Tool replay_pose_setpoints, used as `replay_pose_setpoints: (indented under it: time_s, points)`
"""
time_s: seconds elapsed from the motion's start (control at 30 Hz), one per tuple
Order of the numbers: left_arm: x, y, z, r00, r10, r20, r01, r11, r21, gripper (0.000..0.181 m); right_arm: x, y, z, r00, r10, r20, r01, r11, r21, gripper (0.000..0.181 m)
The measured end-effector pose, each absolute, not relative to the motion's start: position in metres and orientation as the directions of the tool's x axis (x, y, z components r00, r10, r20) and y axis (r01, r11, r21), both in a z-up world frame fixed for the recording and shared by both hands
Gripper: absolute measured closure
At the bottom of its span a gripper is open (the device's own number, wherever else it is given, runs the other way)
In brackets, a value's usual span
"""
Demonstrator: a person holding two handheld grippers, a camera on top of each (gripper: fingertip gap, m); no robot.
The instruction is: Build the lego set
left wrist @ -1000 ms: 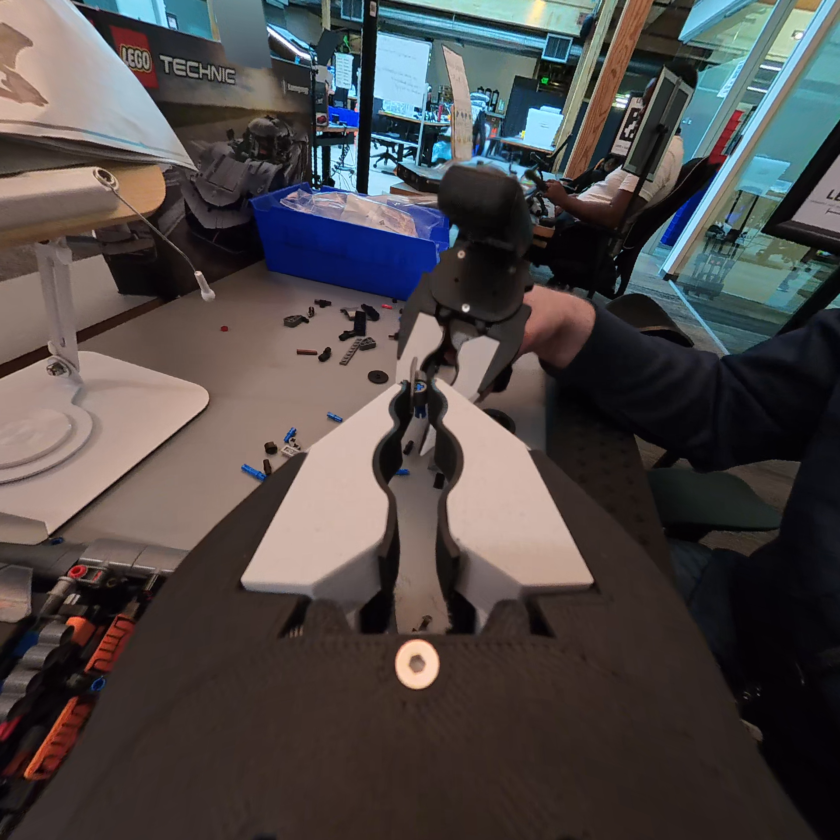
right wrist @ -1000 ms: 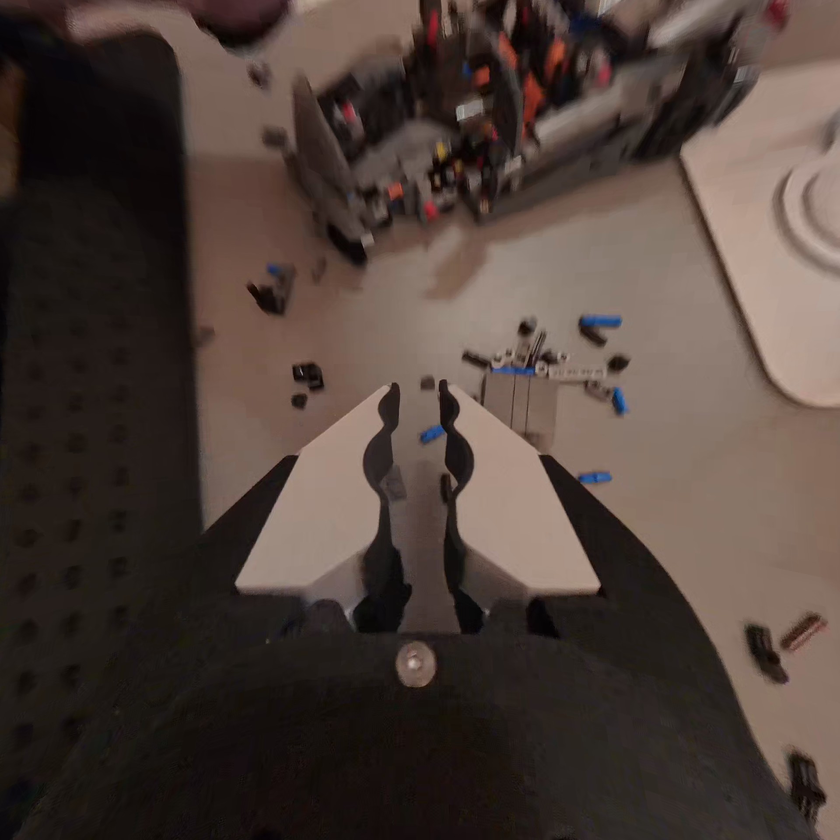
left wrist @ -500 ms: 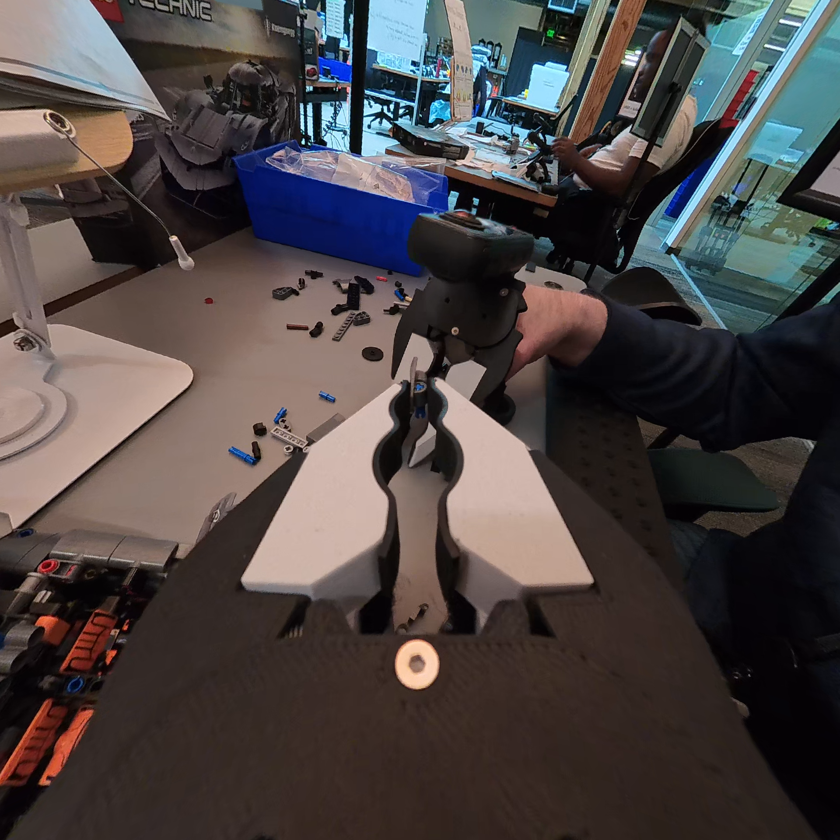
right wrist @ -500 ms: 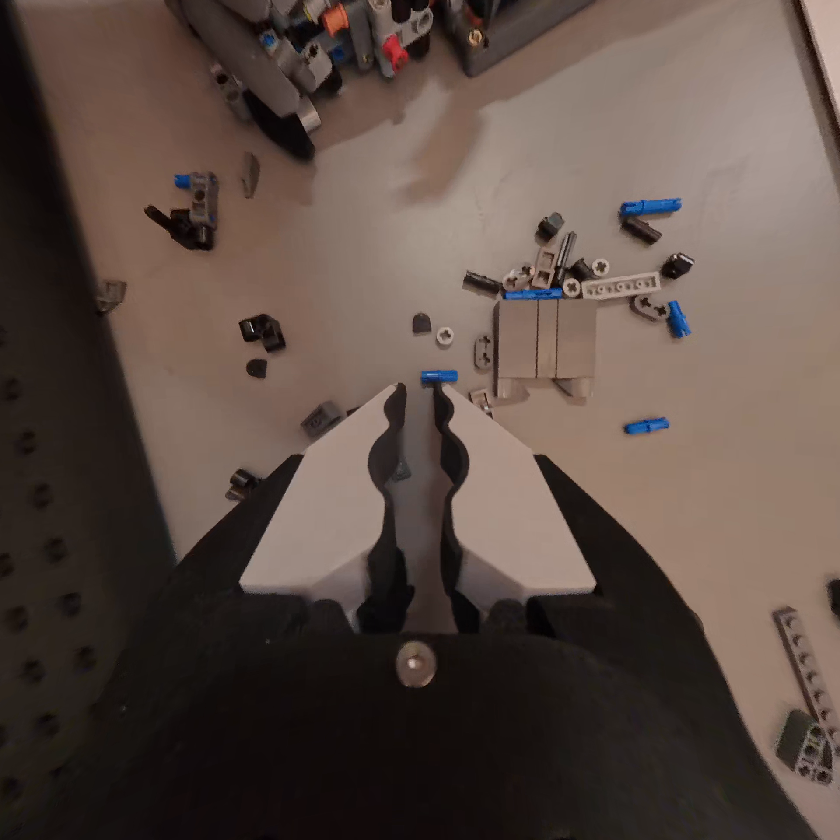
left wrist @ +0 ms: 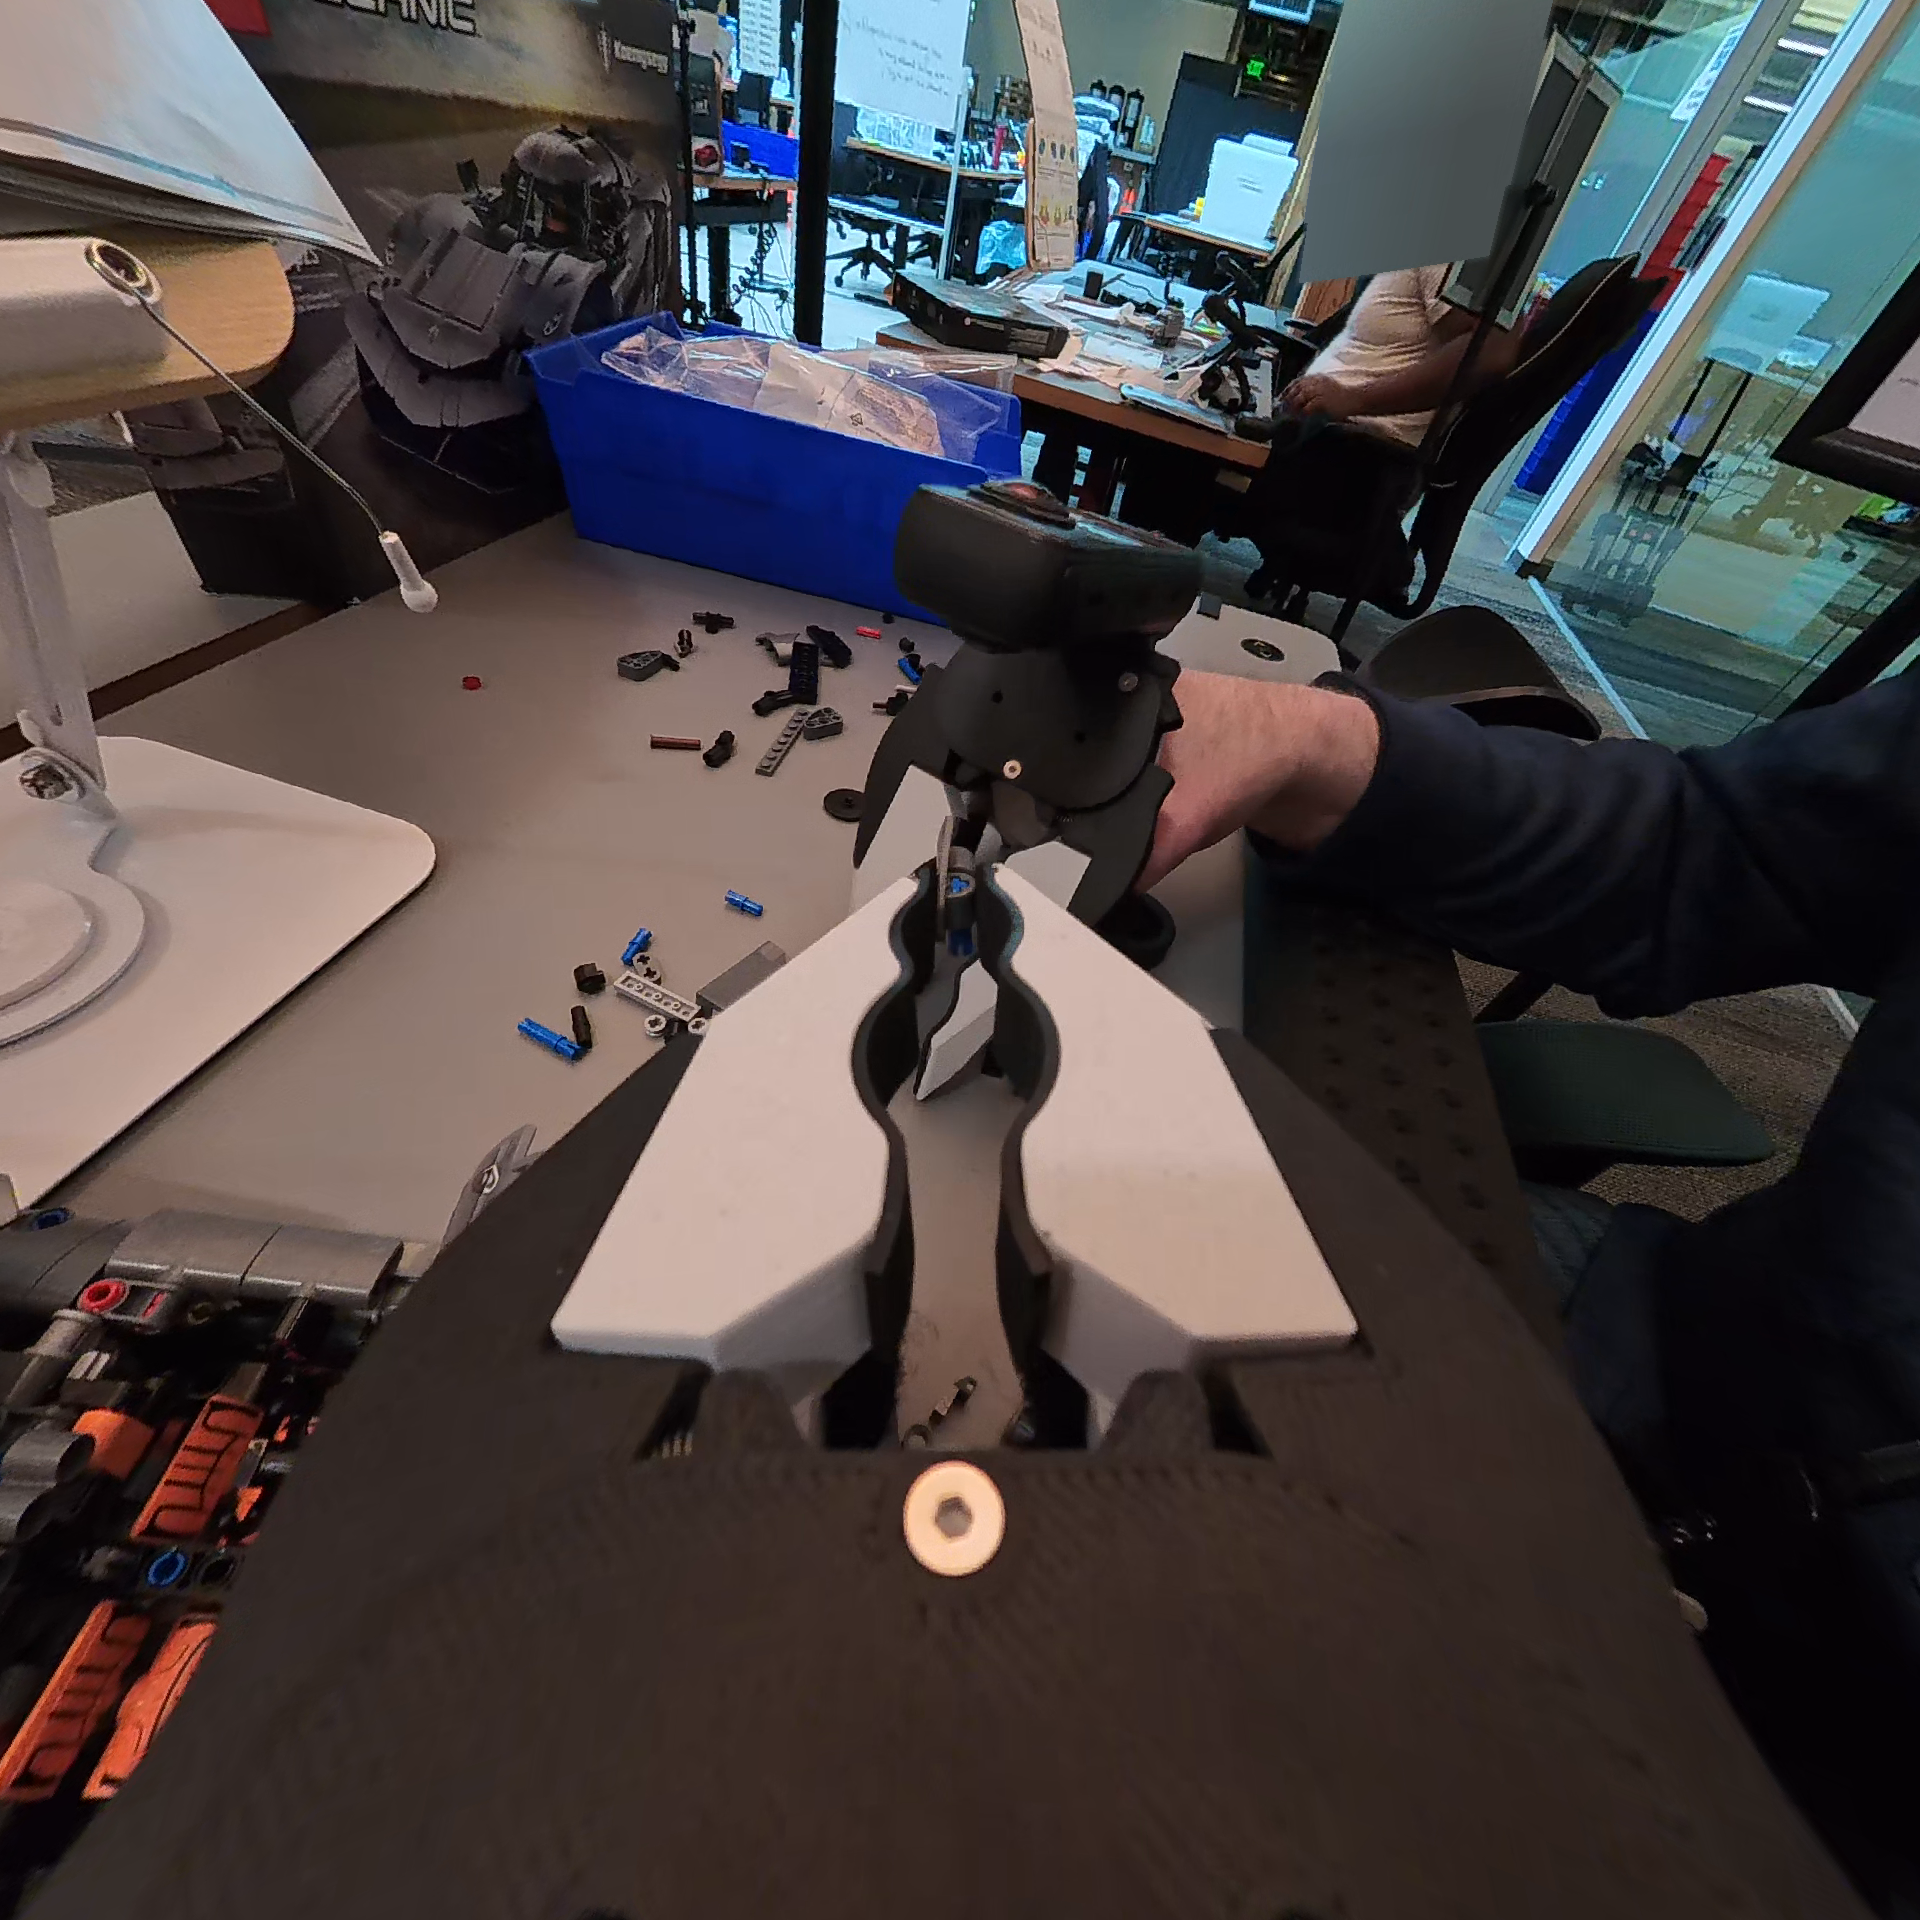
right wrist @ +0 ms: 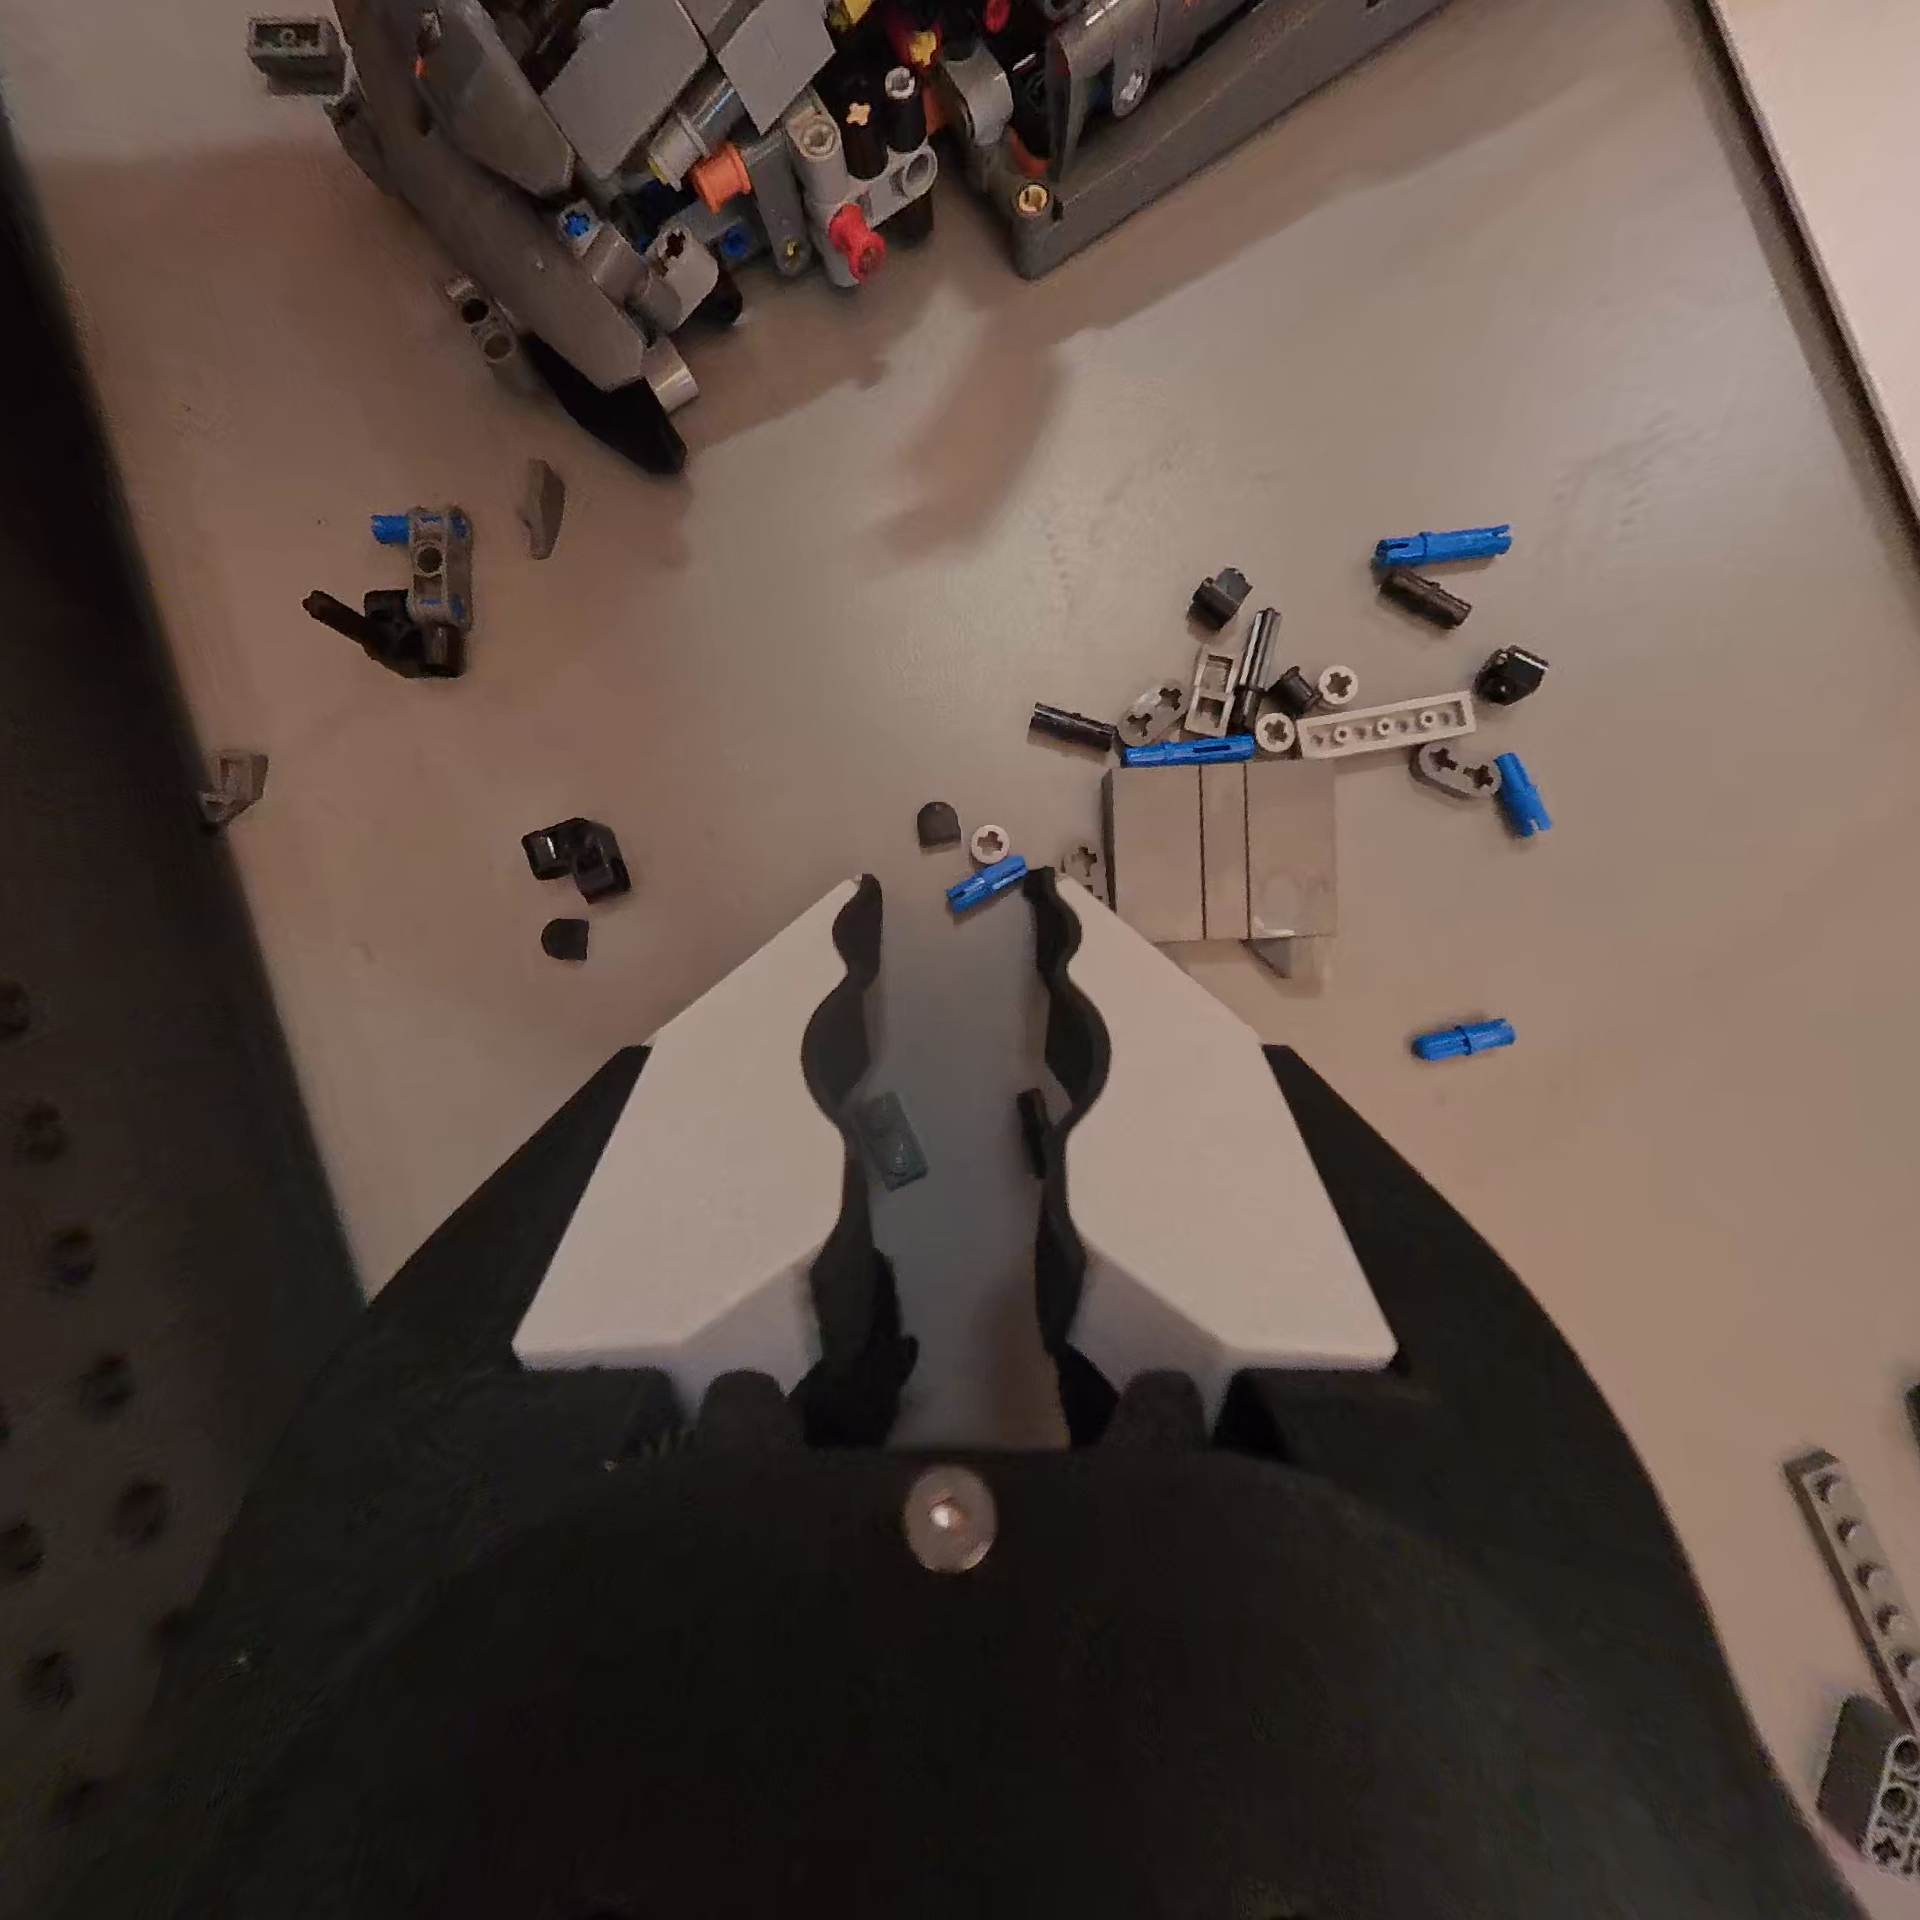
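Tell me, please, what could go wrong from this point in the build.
The blue pin lies slanted and off-centre between the open right gripper fingers, a grey bush beside it; closing might flick it away.
The left gripper pinches its small grey piece only at the tips; it may slip.

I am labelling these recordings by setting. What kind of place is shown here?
Probably a shared office or lab workspace. Behind the grey table with loose lego pieces stand more desks with equipment, office chairs and glass partition walls.
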State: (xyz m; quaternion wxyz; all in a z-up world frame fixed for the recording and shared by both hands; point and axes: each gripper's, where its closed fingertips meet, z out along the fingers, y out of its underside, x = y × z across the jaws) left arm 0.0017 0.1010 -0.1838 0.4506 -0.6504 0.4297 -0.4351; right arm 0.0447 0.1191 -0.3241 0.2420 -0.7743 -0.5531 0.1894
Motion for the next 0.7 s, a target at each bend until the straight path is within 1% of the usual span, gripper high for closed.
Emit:
replay_pose_setpoints:
  time_s: [0.2, 0.23, 0.27, 0.3, 0.4, 0.53, 0.63, 0.7]
  points:
    - [0.0018, 0.1005, -0.1836, 0.25, -0.951, 0.181, -0.165, -0.226, -0.96, 0.177, 0.0401, 0.1184, -0.3239, 0.288, 0.958, -0.002, 0.771, -0.233, -0.592, 0.166]
    - [0.0016, 0.1006, -0.1836, 0.25, -0.951, 0.181, -0.165, -0.226, -0.96, 0.177, 0.04, 0.1174, -0.3241, 0.282, 0.959, -0.001, 0.771, -0.227, -0.594, 0.17]
    - [0.0014, 0.1007, -0.1836, 0.25, -0.951, 0.182, -0.164, -0.227, -0.96, 0.177, 0.0404, 0.1172, -0.3242, 0.278, 0.961, 0.008, 0.774, -0.219, -0.595, 0.179]
    - [0.0012, 0.1009, -0.1836, 0.25, -0.951, 0.184, -0.164, -0.229, -0.96, 0.177, 0.0407, 0.1174, -0.3242, 0.278, 0.961, 0.011, 0.772, -0.216, -0.597, 0.18]
    - [0.0012, 0.1009, -0.1846, 0.25, -0.95, 0.186, -0.166, -0.232, -0.959, 0.177, 0.0426, 0.1174, -0.3241, 0.288, 0.958, -0.012, 0.756, -0.235, -0.611, 0.18]
    - [0.0014, 0.1004, -0.1853, 0.247, -0.951, 0.188, -0.17, -0.233, -0.958, 0.177, 0.0489, 0.1186, -0.3219, 0.292, 0.956, -0.003, 0.752, -0.231, -0.617, 0.164]
    - [0.0019, 0.1, -0.186, 0.245, -0.951, 0.188, -0.173, -0.234, -0.957, 0.177, 0.0491, 0.1174, -0.3212, 0.277, 0.961, -0.016, 0.746, -0.226, -0.626, 0.164]
    - [0.0023, 0.0998, -0.1868, 0.244, -0.951, 0.188, -0.176, -0.235, -0.956, 0.177, 0.0474, 0.115, -0.3242, 0.26, 0.965, -0.025, 0.752, -0.218, -0.622, 0.169]
